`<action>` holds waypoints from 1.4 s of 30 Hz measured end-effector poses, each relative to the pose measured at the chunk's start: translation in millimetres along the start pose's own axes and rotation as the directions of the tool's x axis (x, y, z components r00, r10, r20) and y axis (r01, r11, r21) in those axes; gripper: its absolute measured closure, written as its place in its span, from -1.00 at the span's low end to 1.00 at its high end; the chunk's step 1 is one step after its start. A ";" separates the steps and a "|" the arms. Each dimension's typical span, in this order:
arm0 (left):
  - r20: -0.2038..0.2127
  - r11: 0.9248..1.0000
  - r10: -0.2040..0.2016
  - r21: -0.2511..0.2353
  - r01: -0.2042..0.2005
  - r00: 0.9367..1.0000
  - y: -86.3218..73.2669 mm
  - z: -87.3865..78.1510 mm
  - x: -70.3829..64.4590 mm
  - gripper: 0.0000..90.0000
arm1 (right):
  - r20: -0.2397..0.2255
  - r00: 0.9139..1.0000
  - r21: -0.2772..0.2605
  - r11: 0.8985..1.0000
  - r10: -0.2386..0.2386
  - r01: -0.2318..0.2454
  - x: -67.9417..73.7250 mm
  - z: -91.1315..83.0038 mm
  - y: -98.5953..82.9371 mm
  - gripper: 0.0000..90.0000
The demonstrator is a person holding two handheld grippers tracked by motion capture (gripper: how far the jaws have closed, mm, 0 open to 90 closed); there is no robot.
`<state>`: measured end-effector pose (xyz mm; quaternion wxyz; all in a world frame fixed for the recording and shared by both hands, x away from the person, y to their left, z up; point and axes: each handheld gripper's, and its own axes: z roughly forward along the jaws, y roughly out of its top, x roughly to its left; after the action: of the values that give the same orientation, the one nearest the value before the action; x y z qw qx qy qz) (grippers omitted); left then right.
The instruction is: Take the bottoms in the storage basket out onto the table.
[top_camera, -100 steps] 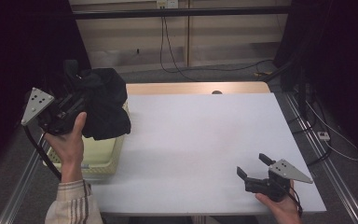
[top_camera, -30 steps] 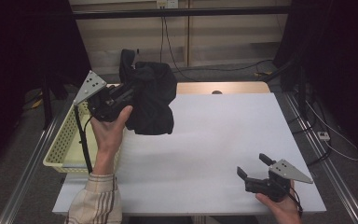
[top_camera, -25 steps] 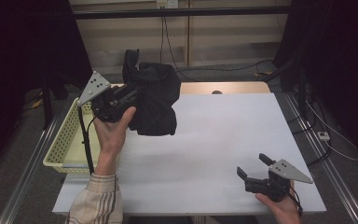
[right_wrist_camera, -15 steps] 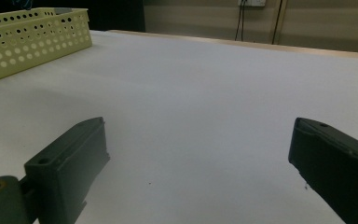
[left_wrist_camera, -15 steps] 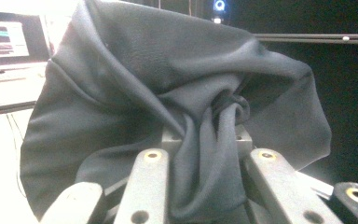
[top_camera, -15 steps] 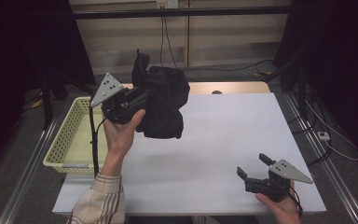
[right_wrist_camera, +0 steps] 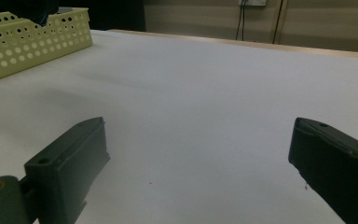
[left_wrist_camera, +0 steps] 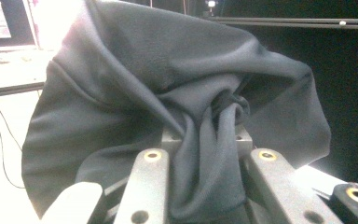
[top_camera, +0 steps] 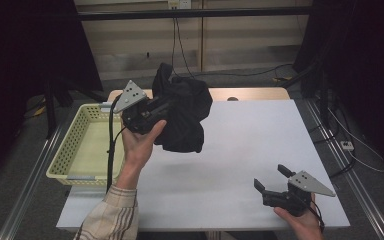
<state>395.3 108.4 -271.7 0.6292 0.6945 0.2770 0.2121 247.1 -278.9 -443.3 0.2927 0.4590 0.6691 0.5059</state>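
From the high view: left gripper (top_camera: 155, 111) raised above the table's (top_camera: 260, 145) left part, just right of the yellow basket (top_camera: 75, 150), clamped on a bunched black cloth (top_camera: 185, 112) hanging clear of the surface, probably for laying out on the open white top; right gripper (top_camera: 275, 182) parked low at the near right corner, well apart, jaws spread as if ready to take a hem. In the left gripper view, a twisted fold of the cloth (left_wrist_camera: 205, 154) pinched between the jaws, the rest draped over them. In the right gripper view, jaws wide apart over the bare table (right_wrist_camera: 205, 93), with the basket (right_wrist_camera: 32, 37) at far left.
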 end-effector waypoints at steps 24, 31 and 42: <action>-0.006 0.991 0.015 0.135 -0.014 1.000 -34.1 45.6 -6.1 0.69 | 0.000 1.000 0.005 1.000 0.006 -0.006 -0.2 0.2 -0.3 -0.90; 0.001 0.987 0.014 0.162 -0.013 1.000 -45.7 57.8 -5.4 0.69 | 0.002 1.000 0.002 1.000 0.003 -0.003 -0.8 0.0 -0.3 -0.90; -0.023 0.983 0.015 0.184 -0.010 1.000 -60.4 69.1 -2.2 0.69 | 0.003 1.000 0.006 1.000 0.004 -0.005 -0.8 0.1 -0.4 -0.90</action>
<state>431.0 58.0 -339.6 0.5576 0.7487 0.2988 0.1981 247.4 -279.6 -443.8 0.2912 0.4622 0.6691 0.5039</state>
